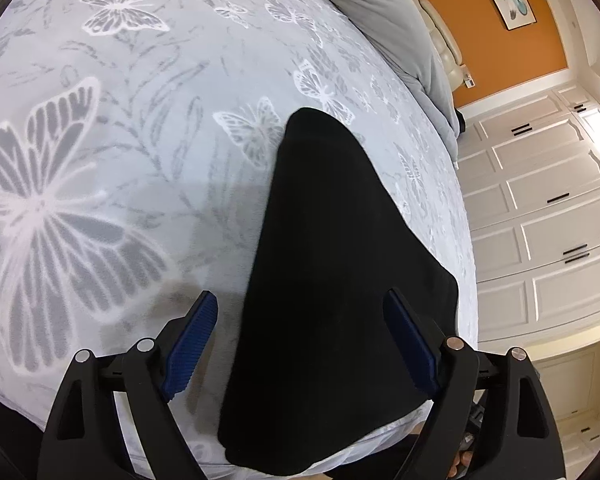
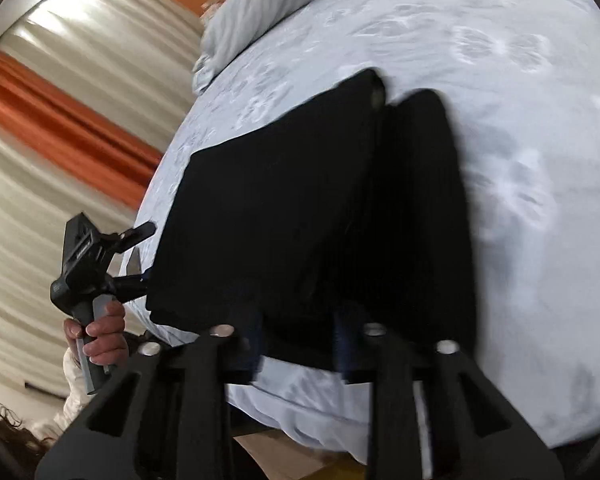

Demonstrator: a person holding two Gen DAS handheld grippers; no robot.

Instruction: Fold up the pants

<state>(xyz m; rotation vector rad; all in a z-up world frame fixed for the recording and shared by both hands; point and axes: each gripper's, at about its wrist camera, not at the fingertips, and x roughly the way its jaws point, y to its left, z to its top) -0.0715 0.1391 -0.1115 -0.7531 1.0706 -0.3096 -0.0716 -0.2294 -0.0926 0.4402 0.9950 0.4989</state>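
Left wrist view: I am holding my left gripper (image 1: 300, 320) spread above black pants (image 1: 332, 280) lying lower centre on the bed (image 1: 100, 160). Right gripper (image 2: 300, 344) is pinching a fold; next, laying it over.

Right wrist view blurring; right gripper (image 2: 300, 350) pads smeared, pants (image 2: 300, 216) near edge hiding behind them; bedspread (image 2: 520, 80) print unreadable.
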